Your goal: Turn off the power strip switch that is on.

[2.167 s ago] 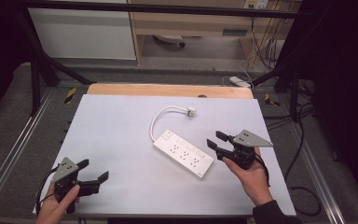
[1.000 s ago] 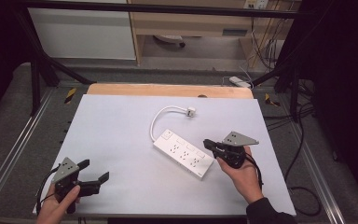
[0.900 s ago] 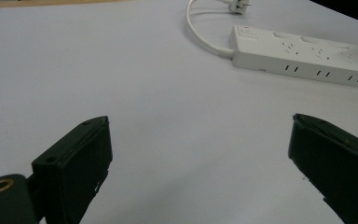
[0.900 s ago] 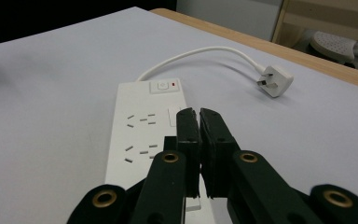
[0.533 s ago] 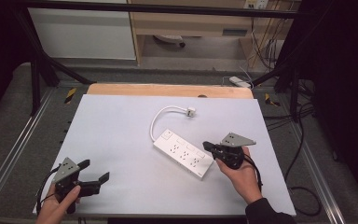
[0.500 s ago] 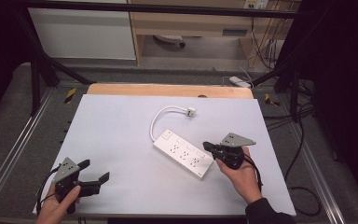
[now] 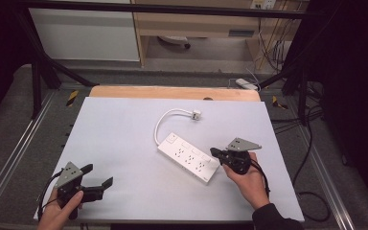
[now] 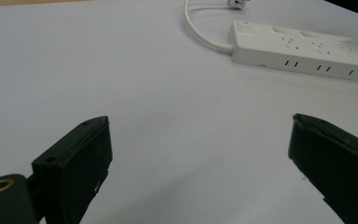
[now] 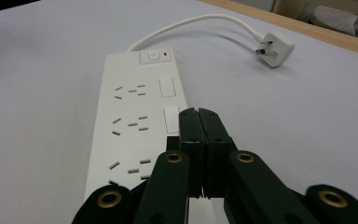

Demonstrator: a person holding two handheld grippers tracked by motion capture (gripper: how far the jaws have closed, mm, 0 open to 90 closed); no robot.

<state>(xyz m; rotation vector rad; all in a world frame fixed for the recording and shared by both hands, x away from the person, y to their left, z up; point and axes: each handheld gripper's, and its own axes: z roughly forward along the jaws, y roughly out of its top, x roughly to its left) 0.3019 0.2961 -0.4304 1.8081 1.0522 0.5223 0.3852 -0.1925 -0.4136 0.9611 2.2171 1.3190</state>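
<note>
From the high view, a white power strip (image 7: 188, 157) lies slantwise near the middle of the pale worktop (image 7: 124, 134), its short cord (image 7: 162, 120) looping back to a plug (image 7: 195, 114) farther in. The right claw (image 7: 215, 152), held in the person's right hand (image 7: 249, 179), sits at the strip's near right end with its tips over the strip's edge. The left claw (image 7: 96, 177) rests low at the near left corner, well apart from the strip, in the left hand (image 7: 57, 214).

In the left gripper view, the left claw (image 8: 200, 140) stands wide open over bare worktop, with the power strip (image 8: 303, 49) lying across the far right.

In the right gripper view, the right claw (image 9: 199, 114) has both jaws pressed together with nothing between them, its tips over the row of switches along the power strip (image 9: 135, 121). The plug (image 9: 274, 48) lies beyond, prongs toward the strip.
</note>
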